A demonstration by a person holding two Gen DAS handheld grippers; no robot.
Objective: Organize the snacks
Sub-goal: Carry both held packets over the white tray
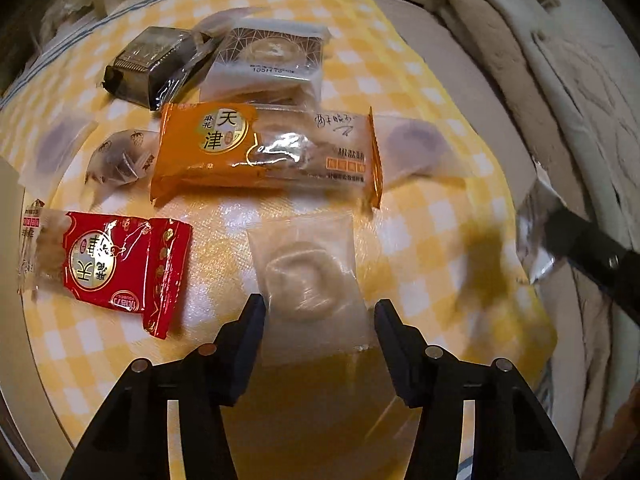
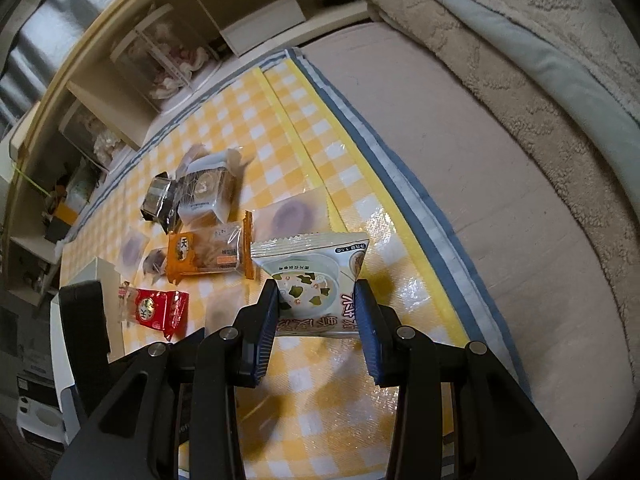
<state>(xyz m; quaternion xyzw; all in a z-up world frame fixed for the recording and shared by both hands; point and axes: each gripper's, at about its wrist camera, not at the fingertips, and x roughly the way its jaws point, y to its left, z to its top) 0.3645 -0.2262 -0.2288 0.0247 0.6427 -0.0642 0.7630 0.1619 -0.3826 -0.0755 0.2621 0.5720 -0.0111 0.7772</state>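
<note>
My left gripper (image 1: 320, 306) points down at the yellow checked cloth (image 1: 420, 216). Its jaws stand against both side edges of a clear packet with a pale pastry (image 1: 308, 276). My right gripper (image 2: 317, 286) is shut on a white soup packet with a seaweed picture (image 2: 312, 256), held above the cloth (image 2: 280, 128). That packet (image 1: 532, 236) also shows at the right edge of the left wrist view. On the cloth lie an orange packet (image 1: 264, 148), a red packet (image 1: 120, 264), a dark packet (image 1: 148, 64) and a white boxed snack (image 1: 268, 60).
Two cloudy packets with purple pastries (image 1: 412, 140) (image 1: 56, 148) and a small strawberry-print packet (image 1: 120, 156) lie around the orange one. A pink mattress (image 2: 460, 160) with folded blankets (image 2: 520, 60) lies to the right. Shelves (image 2: 132, 60) run behind the cloth.
</note>
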